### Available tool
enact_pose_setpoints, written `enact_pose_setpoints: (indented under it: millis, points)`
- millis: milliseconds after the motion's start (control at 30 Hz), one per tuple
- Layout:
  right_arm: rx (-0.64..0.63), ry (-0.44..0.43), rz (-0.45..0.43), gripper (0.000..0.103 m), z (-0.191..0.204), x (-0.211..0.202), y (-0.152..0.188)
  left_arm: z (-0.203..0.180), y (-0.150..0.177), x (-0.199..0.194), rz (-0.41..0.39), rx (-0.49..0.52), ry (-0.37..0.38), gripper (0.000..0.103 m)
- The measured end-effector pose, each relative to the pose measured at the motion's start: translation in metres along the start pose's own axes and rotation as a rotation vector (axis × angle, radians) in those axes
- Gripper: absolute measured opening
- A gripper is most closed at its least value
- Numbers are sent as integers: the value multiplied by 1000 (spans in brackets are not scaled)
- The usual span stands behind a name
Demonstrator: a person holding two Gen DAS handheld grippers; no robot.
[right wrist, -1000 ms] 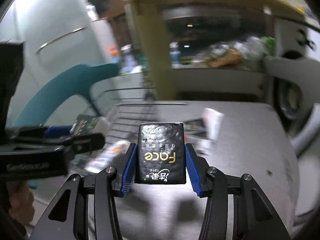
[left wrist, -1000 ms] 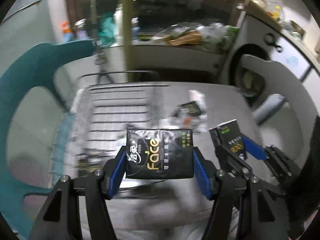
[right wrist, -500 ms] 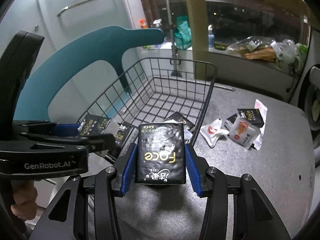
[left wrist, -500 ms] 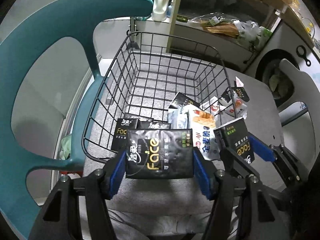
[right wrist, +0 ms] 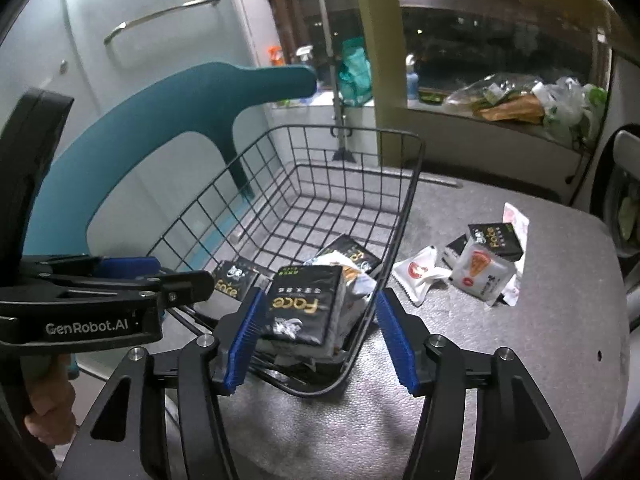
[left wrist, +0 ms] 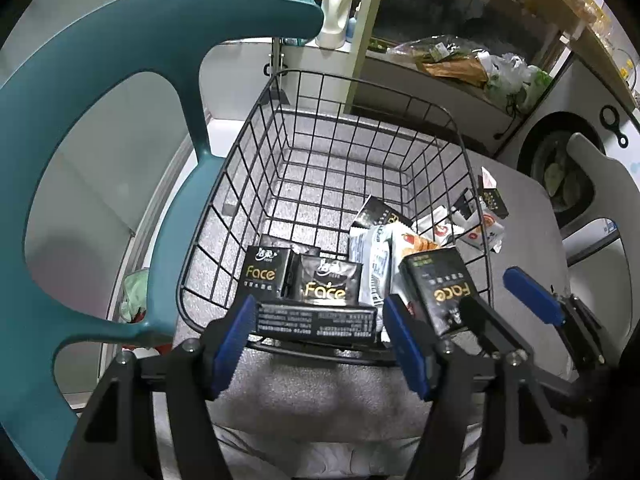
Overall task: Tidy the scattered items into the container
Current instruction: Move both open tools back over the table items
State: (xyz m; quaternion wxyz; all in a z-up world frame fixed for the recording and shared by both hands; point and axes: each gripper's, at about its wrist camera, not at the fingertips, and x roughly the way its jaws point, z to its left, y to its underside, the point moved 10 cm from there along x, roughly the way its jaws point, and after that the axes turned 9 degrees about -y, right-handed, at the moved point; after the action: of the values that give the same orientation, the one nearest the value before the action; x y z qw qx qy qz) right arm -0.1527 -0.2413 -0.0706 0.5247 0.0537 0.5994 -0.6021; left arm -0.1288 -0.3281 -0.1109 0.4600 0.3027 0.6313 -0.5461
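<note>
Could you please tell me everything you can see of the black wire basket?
The black wire basket is a rectangular open-topped grid of thin, metal-looking wire with rounded corners and a thicker rim. It sits upright on the grey table, beside a teal chair. Inside, at its near end, lie black Face tissue packs and white snack packets; its far half shows bare wire.

The lower part of the tissue pack point(right wrist: 298, 308) lies behind other packets and the blue pad of the right hand-held gripper point(right wrist: 320, 338), so whether that pad touches it cannot be told. The pack point(left wrist: 316, 319) between the left hand-held gripper point(left wrist: 320, 346) shows only its edge; its small print is unreadable. The teal chair point(left wrist: 100, 120) is cut off by the frame
</note>
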Motion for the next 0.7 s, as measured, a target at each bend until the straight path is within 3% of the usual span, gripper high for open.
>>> enact_pose_setpoints:
  millis: [400,700]
  points:
    - [88,74,-96,59,-60,-59,-14,-26,-11,-35,-57,21,19,72]
    - [138,158,-52,59,-120,-68,27,-121,11,-33,-29,154,89,72]
